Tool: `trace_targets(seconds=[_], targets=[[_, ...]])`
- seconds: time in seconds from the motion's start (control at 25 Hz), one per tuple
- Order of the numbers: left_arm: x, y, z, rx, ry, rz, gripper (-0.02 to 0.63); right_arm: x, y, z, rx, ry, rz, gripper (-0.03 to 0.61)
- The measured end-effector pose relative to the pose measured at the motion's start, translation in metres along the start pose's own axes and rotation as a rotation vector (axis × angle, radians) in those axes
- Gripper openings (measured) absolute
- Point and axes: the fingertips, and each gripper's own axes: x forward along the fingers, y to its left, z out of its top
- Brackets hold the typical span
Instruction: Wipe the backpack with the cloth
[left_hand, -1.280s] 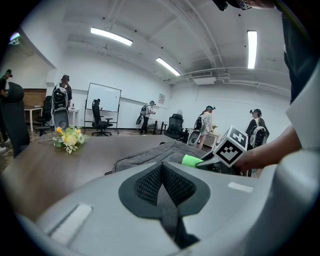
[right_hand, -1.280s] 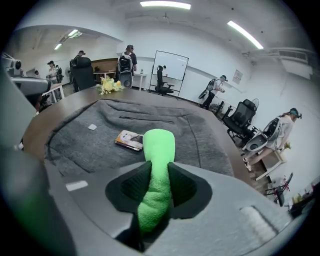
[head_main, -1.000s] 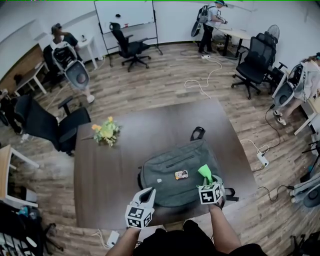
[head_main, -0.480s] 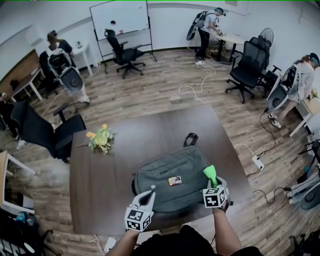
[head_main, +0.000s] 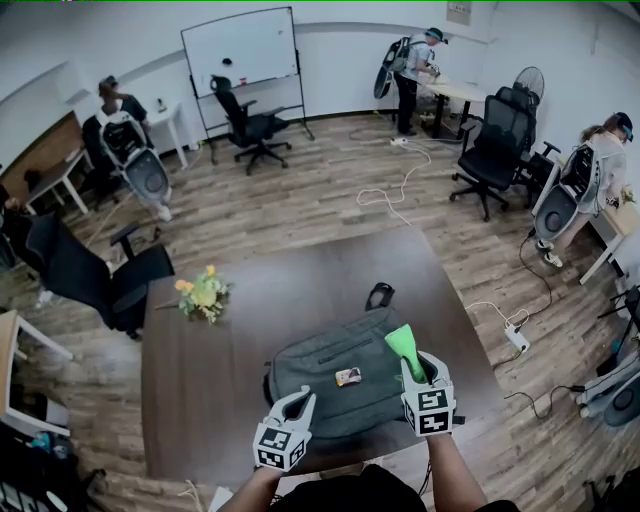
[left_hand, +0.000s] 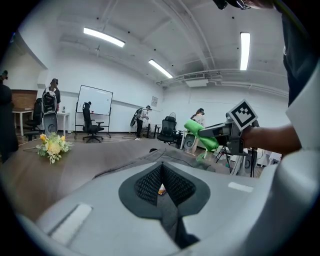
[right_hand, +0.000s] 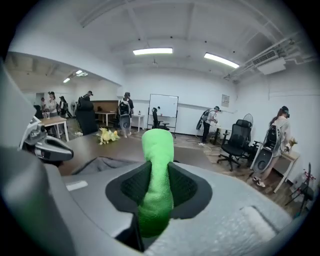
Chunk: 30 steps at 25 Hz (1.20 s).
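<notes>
- Head view: the grey backpack (head_main: 335, 378) is laid flat on the dark table (head_main: 200, 380), at the edge nearest the person.
- The right gripper (head_main: 412, 368) is held above the backpack's right edge. A rolled green cloth (head_main: 403, 345) is clamped in its jaws, and the free end is pointed away from the person.
- The left gripper (head_main: 299, 399) is held over the backpack's near left corner, with the fingers drawn together.
- A small orange tag (head_main: 348, 376) is seen on top of the backpack. A bunch of flowers (head_main: 203, 295) is placed on the table well to the backpack's far left.
- Only this view shows the whole backpack outline and both grippers at once.
- Left gripper view: the left gripper (left_hand: 161, 167) is seen with its pads closed tip to tip, and nothing is held between them.
- The backpack (left_hand: 184, 155) is seen as a low grey ridge just beyond the jaws. The cloth (left_hand: 200, 134) and right gripper (left_hand: 220, 132) are shown above the backpack's right side, clear of its surface; this gap cannot be judged from the head view.
- The flowers (left_hand: 52, 145) are seen far left of the backpack.
- Right gripper view: the right gripper (right_hand: 158, 167) is shown with its pads pressed against both sides of the cloth (right_hand: 157, 147), which stands upright between them. This grip is confirmed only here.
- The backpack (right_hand: 96, 164) is seen below and to the left. The left gripper (right_hand: 47, 145) is held beyond the backpack's left side.
</notes>
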Motion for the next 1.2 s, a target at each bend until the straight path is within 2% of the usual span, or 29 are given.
trace_targets(seconds=[0.16,0.56,0.88,1.2], targets=[[-0.007,0.003,0.015,0.006,-0.030,0.014,0.020,-0.011,0.013,0.033,0.019,-0.115,0.039,0.103],[-0.025,0.005,0.074,0.024,-0.157,0.035,0.020,-0.029,0.039,0.077,0.020,-0.211,0.103,0.103],[-0.032,0.020,0.085,0.055,-0.177,0.077,0.020,-0.022,0.053,0.085,-0.004,-0.213,0.138,0.095],[-0.041,0.033,0.079,0.039,-0.176,0.120,0.020,-0.012,0.060,0.080,-0.007,-0.196,0.156,0.092]])
